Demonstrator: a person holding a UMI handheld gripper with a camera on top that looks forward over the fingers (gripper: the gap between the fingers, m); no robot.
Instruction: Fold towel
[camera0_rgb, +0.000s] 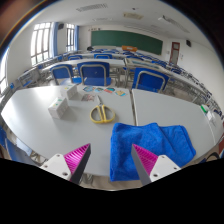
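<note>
A blue towel lies spread on the white table, wrinkled, with its near edge reaching down between and beyond my fingers, mostly on the right side. My gripper hovers above the table's near edge with its two fingers wide apart. The left pad is over bare table. The right pad is over the towel's near left part. Nothing is held between the fingers.
A yellow tape ring lies on the table beyond the towel. A white box stands left of it, with small items further back. Blue chairs line the table's far side. A chalkboard is behind.
</note>
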